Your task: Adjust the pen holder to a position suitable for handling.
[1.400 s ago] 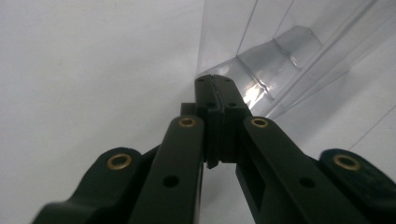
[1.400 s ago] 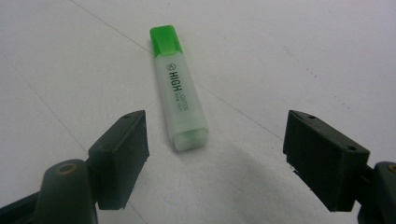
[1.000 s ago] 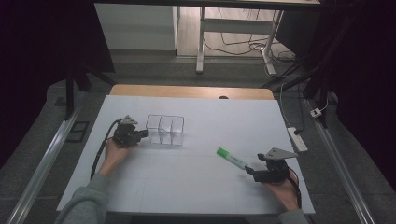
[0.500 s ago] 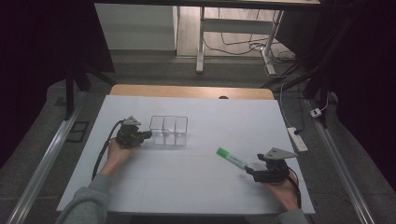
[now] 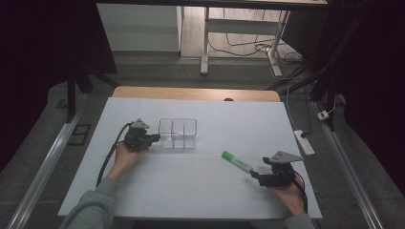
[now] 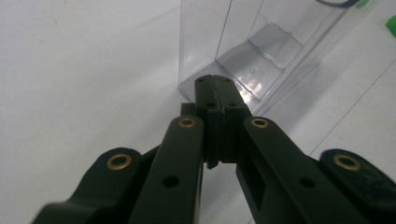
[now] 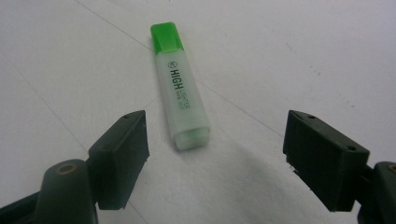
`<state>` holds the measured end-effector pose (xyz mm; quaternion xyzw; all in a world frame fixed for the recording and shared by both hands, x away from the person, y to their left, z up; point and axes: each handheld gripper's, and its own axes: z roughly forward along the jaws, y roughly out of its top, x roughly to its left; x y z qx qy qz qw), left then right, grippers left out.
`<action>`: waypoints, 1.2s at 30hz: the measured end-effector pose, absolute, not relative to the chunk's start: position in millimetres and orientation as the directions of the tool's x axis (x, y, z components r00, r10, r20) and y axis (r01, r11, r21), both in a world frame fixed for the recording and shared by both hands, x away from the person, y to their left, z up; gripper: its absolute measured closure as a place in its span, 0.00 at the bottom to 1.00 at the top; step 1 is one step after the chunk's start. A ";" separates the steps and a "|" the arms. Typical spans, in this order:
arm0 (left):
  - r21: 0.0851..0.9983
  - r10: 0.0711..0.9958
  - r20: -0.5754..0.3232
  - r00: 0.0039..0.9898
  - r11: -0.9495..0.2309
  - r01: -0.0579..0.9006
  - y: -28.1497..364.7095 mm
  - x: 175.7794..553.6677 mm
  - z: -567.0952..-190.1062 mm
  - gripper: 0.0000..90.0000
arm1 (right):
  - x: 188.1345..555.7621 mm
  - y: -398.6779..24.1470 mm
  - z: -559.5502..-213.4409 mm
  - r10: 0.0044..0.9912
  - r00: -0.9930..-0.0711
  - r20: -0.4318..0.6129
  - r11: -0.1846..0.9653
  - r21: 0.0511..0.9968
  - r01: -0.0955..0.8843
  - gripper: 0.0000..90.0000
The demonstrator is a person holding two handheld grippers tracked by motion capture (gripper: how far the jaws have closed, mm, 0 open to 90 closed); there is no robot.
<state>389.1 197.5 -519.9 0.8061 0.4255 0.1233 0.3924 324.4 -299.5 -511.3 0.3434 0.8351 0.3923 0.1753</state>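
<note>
Green highlighter (image 7: pixel 180 86) flat on the counter (image 5: pixel 200 186), just ahead of the right tool (image 7: pixel 217 161), jaws spread wide, long axis running away between them. Left tool (image 6: pixel 215 88) closed (empty), tips against the clear organizer (image 6: pixel 243 51).

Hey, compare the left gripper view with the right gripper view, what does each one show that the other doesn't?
The left gripper view alone has the left tongs, jaws shut, their tips at the foot of a clear plastic divided organizer.

The right gripper view alone has the right tongs, jaws wide open and holding nothing, and the whole green highlighter lying flat ahead of them, green cap away, with "HIGH" printed on its barrel.

Both show the white table surface with thin pencil-like lines.
</note>
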 end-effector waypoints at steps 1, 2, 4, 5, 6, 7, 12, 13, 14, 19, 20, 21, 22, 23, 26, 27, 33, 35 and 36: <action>0.737 0.781 -0.131 0.611 -0.335 0.587 196.3 389.4 -519.8 0.99 | 324.4 -299.6 -511.3 0.711 -0.703 -0.024 0.458 0.775 0.436 0.24; 0.739 0.782 -0.132 0.609 -0.332 0.586 195.1 389.5 -519.9 0.99 | 324.3 -299.6 -511.2 0.711 -0.703 -0.025 0.458 0.775 0.436 0.24; 0.740 0.781 -0.132 0.610 -0.331 0.585 192.8 390.4 -519.7 0.99 | 324.2 -299.8 -511.0 0.710 -0.703 -0.024 0.457 0.775 0.436 0.24; 0.742 0.781 -0.133 0.610 -0.330 0.584 191.8 390.6 -519.9 0.99 | 324.2 -299.8 -511.1 0.710 -0.704 -0.024 0.457 0.775 0.435 0.24; 0.740 0.779 -0.134 0.612 -0.332 0.585 190.6 391.4 -519.7 0.99 | 324.2 -299.7 -511.2 0.710 -0.703 -0.023 0.457 0.775 0.436 0.24; 0.740 0.779 -0.135 0.613 -0.332 0.585 189.2 392.0 -519.5 0.99 | 324.3 -299.5 -511.3 0.710 -0.704 -0.024 0.458 0.775 0.436 0.24; 0.742 0.771 -0.131 0.623 -0.340 0.577 178.9 396.4 -518.0 0.99 | 324.4 -299.9 -511.4 0.709 -0.705 -0.023 0.458 0.774 0.436 0.24; 0.742 0.771 -0.131 0.623 -0.340 0.577 178.9 396.4 -518.0 0.99 | 324.3 -300.0 -511.4 0.709 -0.705 -0.023 0.458 0.774 0.436 0.24; 0.742 0.767 -0.129 0.629 -0.346 0.574 173.6 397.8 -517.7 0.99 | 324.2 -300.2 -511.3 0.709 -0.705 -0.022 0.458 0.774 0.437 0.24; 0.746 0.762 -0.130 0.634 -0.346 0.570 166.4 399.6 -517.9 0.99 | 324.4 -300.4 -511.6 0.708 -0.706 -0.019 0.457 0.775 0.437 0.24; 0.744 0.763 -0.130 0.634 -0.347 0.571 165.1 400.0 -518.0 0.99 | 324.3 -300.4 -511.6 0.708 -0.706 -0.019 0.457 0.774 0.437 0.24; 0.744 0.763 -0.130 0.633 -0.347 0.571 164.2 400.4 -518.3 0.99 | 324.3 -300.4 -511.7 0.708 -0.706 -0.018 0.457 0.774 0.438 0.24; 0.743 0.764 -0.131 0.632 -0.346 0.573 163.3 401.0 -518.4 0.99 | 324.3 -300.4 -511.6 0.708 -0.706 -0.018 0.456 0.775 0.438 0.24; 0.743 0.765 -0.133 0.630 -0.344 0.574 162.2 401.5 -518.7 0.99 | 324.2 -300.4 -511.5 0.708 -0.706 -0.018 0.456 0.775 0.438 0.24; 0.744 0.762 -0.139 0.632 -0.341 0.574 158.0 403.2 -519.1 0.99 | 324.1 -299.7 -511.4 0.708 -0.706 -0.022 0.460 0.773 0.437 0.24; 0.744 0.762 -0.139 0.633 -0.341 0.574 156.5 403.7 -519.0 0.99 | 324.0 -299.6 -511.5 0.708 -0.706 -0.022 0.460 0.773 0.437 0.24; 0.747 0.758 -0.134 0.639 -0.347 0.568 145.1 407.4 -519.0 0.99 | 324.3 -299.4 -512.0 0.705 -0.709 -0.017 0.461 0.771 0.440 0.25; 0.746 0.754 -0.132 0.644 -0.352 0.565 142.1 408.5 -518.7 0.99 | 324.4 -299.9 -512.2 0.705 -0.709 -0.015 0.459 0.772 0.440 0.24; 0.747 0.752 -0.135 0.645 -0.350 0.565 140.7 408.9 -518.9 0.99 | 324.4 -300.2 -512.3 0.705 -0.709 -0.014 0.458 0.773 0.440 0.25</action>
